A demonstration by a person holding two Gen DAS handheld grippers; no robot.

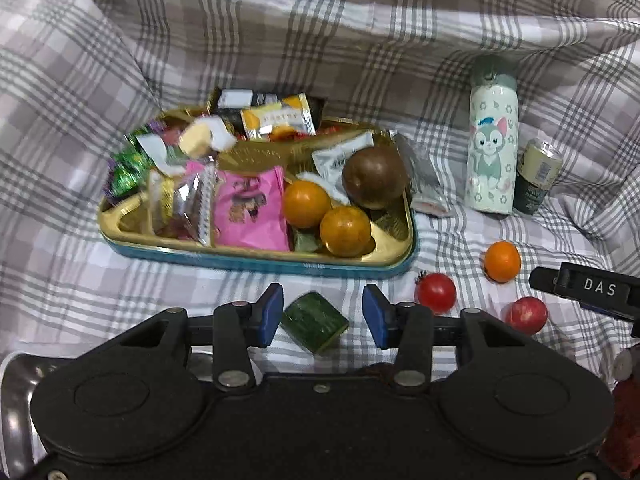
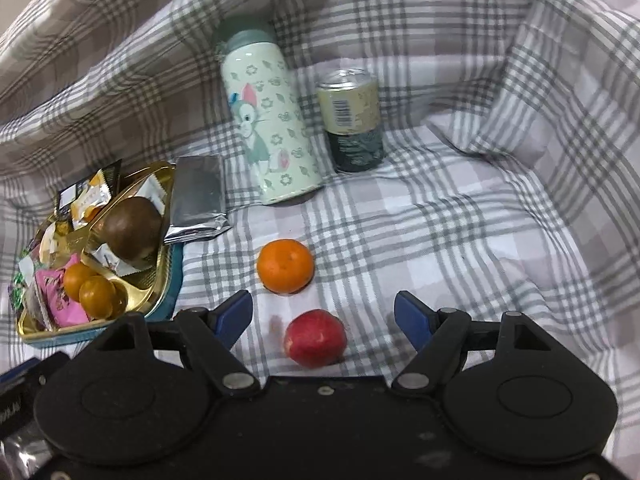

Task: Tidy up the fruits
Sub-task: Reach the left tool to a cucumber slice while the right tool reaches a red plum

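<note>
A gold tray (image 1: 120,222) holds snack packets, two oranges (image 1: 306,204) and a brown round fruit (image 1: 374,178). My left gripper (image 1: 322,314) is open, and a green cucumber chunk (image 1: 314,322) lies on the cloth between its blue pads. To the right lie a tomato (image 1: 436,293), a loose orange (image 1: 502,261) and a red apple (image 1: 526,315). My right gripper (image 2: 324,318) is open too, with the red apple (image 2: 315,338) on the cloth between its fingers and the loose orange (image 2: 285,266) just beyond. The tray (image 2: 156,280) shows at the left of the right wrist view.
A checked cloth (image 1: 360,40) covers the surface and rises behind. A cat-print bottle (image 1: 492,140) and a can (image 1: 536,178) stand to the right of the tray. A silver packet (image 2: 198,200) lies beside the tray. A metal object (image 1: 16,400) shows at the lower left.
</note>
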